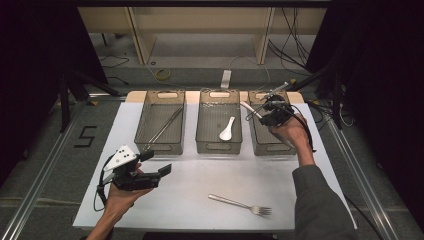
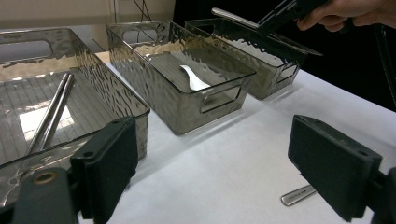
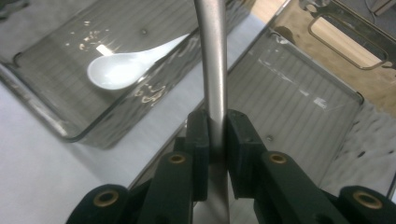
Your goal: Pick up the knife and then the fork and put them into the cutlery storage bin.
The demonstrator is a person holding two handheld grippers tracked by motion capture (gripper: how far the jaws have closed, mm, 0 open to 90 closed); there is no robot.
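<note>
While the left gripper hovers open over the table, the right gripper pinches a metal handle (utensil end unseen) above the right bin.

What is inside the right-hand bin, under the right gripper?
The right-hand bin looks bare where its ribbed floor shows. The right gripper, shut on a metal utensil, and the hand cover part of it.

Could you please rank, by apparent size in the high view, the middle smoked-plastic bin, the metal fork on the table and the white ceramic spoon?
1. Middle smoked-plastic bin, clearly largest.
2. Metal fork, noticeably longer than the spoon.
3. White ceramic spoon, smallest; it lies farther from the camera, which may shrink it slightly.
</note>
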